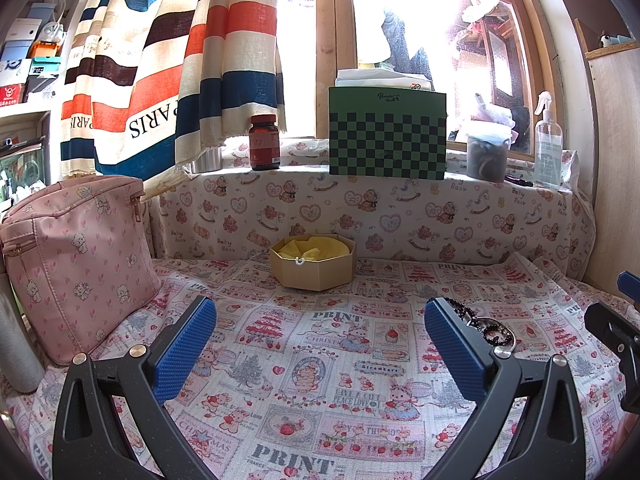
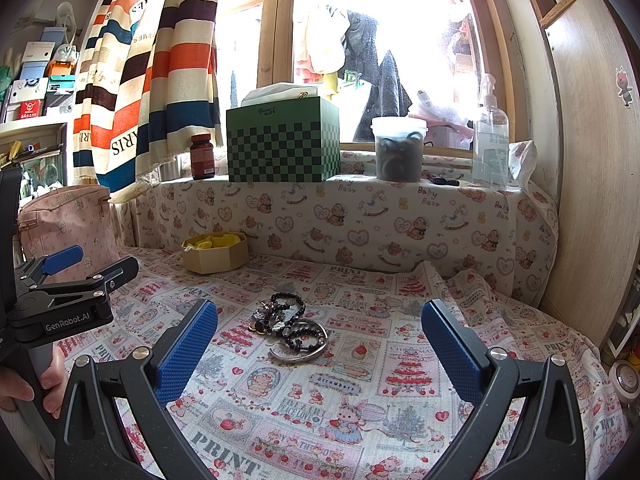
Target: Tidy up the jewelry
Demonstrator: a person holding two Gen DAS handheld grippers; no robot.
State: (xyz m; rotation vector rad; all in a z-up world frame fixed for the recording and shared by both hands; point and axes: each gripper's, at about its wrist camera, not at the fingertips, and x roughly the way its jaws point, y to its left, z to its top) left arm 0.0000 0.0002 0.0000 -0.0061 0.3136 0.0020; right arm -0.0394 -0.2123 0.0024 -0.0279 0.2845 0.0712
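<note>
Both your grippers hang spread wide over the cloth, nothing held.

Left wrist view: your left gripper (image 1: 320, 344) is gaping, pads bare, cloth (image 1: 304, 364) between them. The box (image 1: 313, 261) with yellow lining sits at 12 o'clock, back by the wall. The jewelry (image 1: 490, 326) peeks out at 3 o'clock, just behind the right finger. Pink bag (image 1: 76, 264) at 9 o'clock.

Right wrist view: your right gripper (image 2: 320, 344) is released too. The jewelry (image 2: 290, 326), beads tangled with a metal bangle, lies on the cloth (image 2: 400, 320) between the fingers, touching neither. Box (image 2: 216, 256) is up at 11 o'clock, well apart from the pile. Your left gripper (image 2: 80, 268) shows at 9 o'clock.
</note>
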